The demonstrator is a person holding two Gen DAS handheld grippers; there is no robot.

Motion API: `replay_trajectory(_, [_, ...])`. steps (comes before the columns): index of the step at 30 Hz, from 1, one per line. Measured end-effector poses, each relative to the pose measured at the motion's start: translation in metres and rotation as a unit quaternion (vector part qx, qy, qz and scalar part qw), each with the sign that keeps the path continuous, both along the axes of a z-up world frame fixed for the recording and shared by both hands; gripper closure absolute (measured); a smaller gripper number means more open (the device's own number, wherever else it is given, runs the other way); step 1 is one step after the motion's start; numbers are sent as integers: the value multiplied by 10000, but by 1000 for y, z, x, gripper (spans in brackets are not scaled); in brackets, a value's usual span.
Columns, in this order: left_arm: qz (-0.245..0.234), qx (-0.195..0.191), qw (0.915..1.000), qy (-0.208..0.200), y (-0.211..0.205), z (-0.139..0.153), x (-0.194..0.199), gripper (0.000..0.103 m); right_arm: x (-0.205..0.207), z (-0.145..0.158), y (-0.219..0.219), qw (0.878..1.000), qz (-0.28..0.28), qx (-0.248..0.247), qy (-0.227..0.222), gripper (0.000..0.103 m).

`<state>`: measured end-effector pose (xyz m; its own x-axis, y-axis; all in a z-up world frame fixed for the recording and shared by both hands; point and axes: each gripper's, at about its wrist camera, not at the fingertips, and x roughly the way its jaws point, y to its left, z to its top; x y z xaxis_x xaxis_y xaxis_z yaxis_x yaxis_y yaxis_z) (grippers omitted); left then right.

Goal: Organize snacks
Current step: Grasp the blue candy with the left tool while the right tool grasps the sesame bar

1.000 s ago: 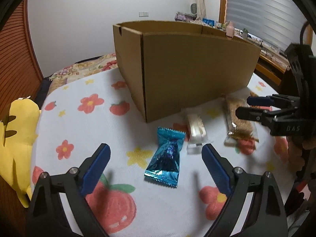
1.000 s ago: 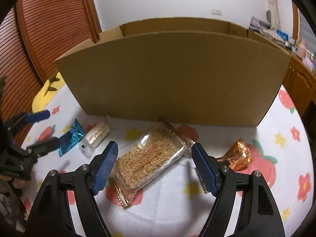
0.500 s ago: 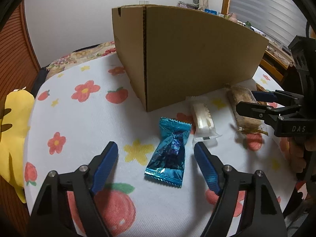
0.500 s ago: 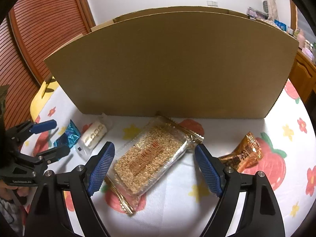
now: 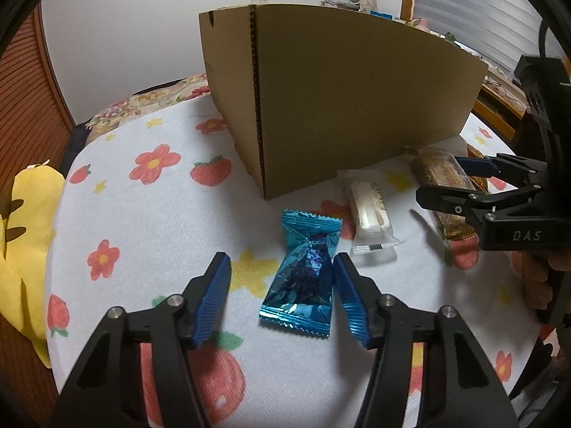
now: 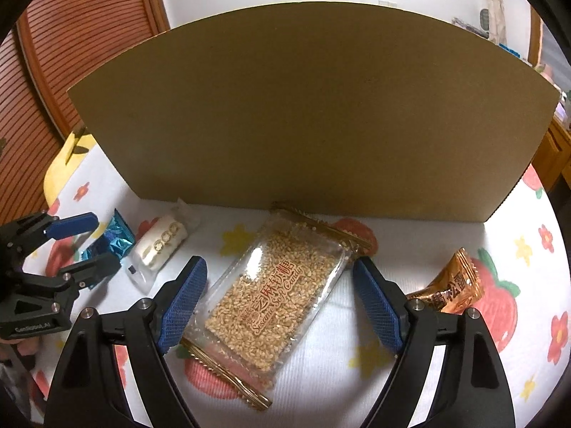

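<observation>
A blue foil candy (image 5: pixel 303 274) lies on the flowered tablecloth (image 5: pixel 142 235) between the jaws of my left gripper (image 5: pixel 282 264), which are closing. The right pad is at its edge; the left pad stands clear. A clear sesame candy pack (image 6: pixel 271 296) lies slantwise between the wide jaws of my right gripper (image 6: pixel 278 265), with neither pad pressing on it. A white wrapped snack (image 5: pixel 369 210) rests between the two packs. An orange candy (image 6: pixel 453 285) lies to the right of the right gripper. A tall cardboard box (image 6: pixel 303 125) stands just behind all the snacks.
The box wall (image 5: pixel 357 107) blocks the view of its inside. A yellow soft thing (image 5: pixel 21 242) hangs at the table's left edge. A wooden slatted door (image 6: pixel 71 53) is at the left, and cluttered shelves (image 5: pixel 499 85) lie beyond the box.
My left gripper's jaws have narrowed around the blue candy and dropped closer to it. The right gripper came nearer the sesame pack, its jaws slightly wider.
</observation>
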<state>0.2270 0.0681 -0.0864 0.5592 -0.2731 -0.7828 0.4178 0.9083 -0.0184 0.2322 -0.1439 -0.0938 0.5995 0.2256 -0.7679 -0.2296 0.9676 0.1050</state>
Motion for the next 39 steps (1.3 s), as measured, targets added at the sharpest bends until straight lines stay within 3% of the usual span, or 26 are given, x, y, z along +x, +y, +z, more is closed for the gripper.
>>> replay_trajectory(11, [-30,-27,10000,-16,-6,1,3,53,2,-7,24,9997,4,-228,-34,17])
replay_trajectory(16, [-71,-21,10000,-63,-7,2,2,78,2,-9,27,9997,0,-245,-37,17])
replay_trajectory(35, [36,-336,9992,-215,2,15,-12,83,1,-10,25,9997,-6,-252,-39,17])
replay_trajectory(37, [29,-379,9990,-254,2,18,-15,83,1,-10,23,9997,-17,-255,-36,19])
replay_trajectory(39, [16,-380,9988,-305,1,21,-18,83,-2,-9,23,9996,18,-292,-56,31])
